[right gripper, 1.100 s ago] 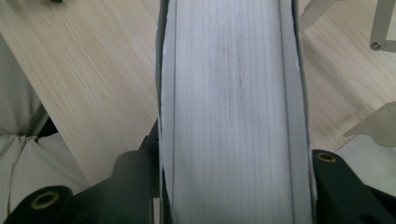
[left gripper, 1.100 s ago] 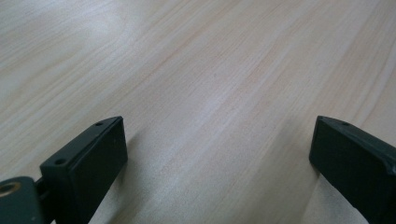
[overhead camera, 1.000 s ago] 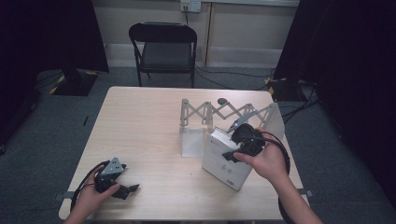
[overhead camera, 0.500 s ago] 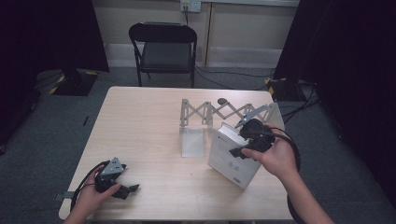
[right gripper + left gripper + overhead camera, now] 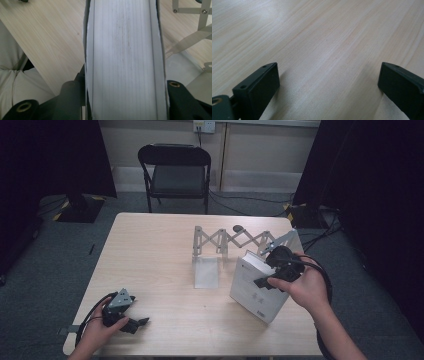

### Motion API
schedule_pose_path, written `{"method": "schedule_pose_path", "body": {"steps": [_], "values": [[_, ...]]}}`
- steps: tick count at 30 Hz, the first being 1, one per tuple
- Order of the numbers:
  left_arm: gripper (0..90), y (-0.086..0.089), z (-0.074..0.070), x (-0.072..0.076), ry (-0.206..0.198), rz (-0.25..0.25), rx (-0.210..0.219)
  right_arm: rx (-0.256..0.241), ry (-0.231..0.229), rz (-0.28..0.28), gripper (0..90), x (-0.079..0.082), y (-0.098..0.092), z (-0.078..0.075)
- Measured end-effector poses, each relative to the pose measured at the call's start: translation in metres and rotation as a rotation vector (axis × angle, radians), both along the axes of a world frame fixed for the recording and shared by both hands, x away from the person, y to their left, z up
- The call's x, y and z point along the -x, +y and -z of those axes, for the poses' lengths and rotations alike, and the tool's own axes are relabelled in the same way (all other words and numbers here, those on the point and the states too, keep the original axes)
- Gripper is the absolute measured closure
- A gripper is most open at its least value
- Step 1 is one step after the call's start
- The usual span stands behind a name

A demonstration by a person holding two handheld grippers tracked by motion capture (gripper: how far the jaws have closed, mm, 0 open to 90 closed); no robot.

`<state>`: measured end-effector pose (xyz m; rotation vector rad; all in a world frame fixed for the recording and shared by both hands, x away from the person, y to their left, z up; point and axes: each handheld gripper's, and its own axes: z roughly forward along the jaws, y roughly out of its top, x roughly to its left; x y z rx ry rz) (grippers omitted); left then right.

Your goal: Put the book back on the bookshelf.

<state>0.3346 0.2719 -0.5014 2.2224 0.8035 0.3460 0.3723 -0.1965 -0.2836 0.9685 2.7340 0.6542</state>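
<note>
A thick white book (image 5: 255,287) stands tilted on the table, right of centre. My right gripper (image 5: 272,272) is shut on it from the right side. In the right gripper view the book's page edge (image 5: 123,57) runs up between the two jaws, which press on its covers. My left gripper (image 5: 131,320) rests on the table near the front left corner, held by a hand. In the left gripper view its jaws stand wide apart over bare wood (image 5: 324,50), with nothing between them (image 5: 328,82).
A grey metal accordion-style book rack (image 5: 235,240) with a flat end plate (image 5: 206,272) stands behind and left of the book. A black folding chair (image 5: 176,172) is beyond the table's far edge. Cables trail from both grippers.
The right gripper has carried the book rightward and slightly toward the front, away from the rack's end plate. The left gripper has stayed still.
</note>
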Motion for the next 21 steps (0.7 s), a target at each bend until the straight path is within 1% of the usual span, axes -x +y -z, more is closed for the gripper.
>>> {"method": "schedule_pose_path", "body": {"steps": [4,12,21], "values": [[3.4,0.0,0.0,0.0,0.0,0.0,0.0,0.015,-0.003,0.007,53.5,0.001,-0.004,-0.002],[3.4,0.0,0.0,0.0,0.0,0.0,0.0,0.004,-0.011,0.034,53.5,0.004,-0.015,-0.006],[3.4,0.0,0.0,0.0,0.0,0.0,0.0,0.019,0.002,0.054,53.5,0.006,-0.026,-0.007]]}}
